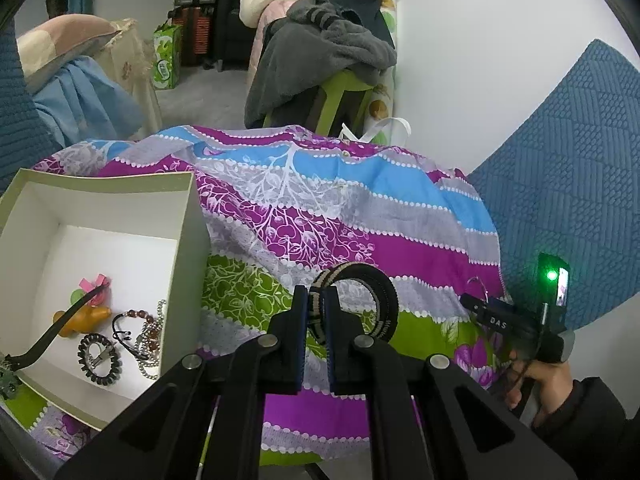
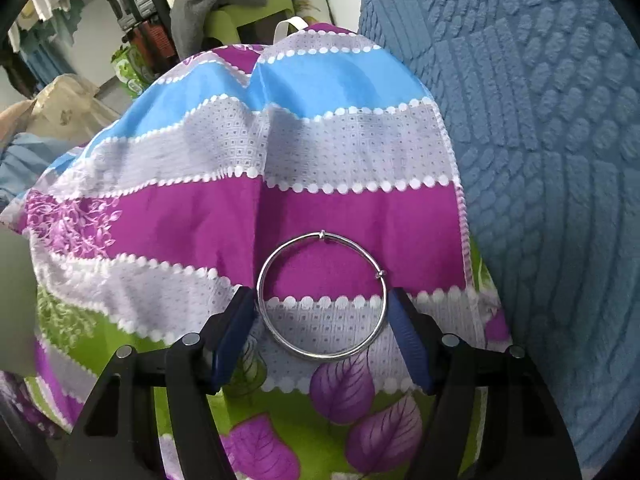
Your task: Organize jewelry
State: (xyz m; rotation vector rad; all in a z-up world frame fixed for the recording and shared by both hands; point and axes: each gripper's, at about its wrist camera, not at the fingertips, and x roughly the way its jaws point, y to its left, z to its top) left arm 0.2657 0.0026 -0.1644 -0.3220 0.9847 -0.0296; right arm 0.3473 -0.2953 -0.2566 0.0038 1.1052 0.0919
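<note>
From the left gripper (image 1: 316, 312), the box (image 1: 182, 264) wall blocks nine o'clock; bare patterned cloth (image 1: 400, 248) lies open toward twelve.

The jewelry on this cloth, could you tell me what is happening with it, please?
A person holds a claw in each hand. The left claw is shut on a black-and-cream bangle, beside a white box that already holds beads and small trinkets. The right claw straddles a silver bangle lying on the cloth, one pad touching its rim.
</note>
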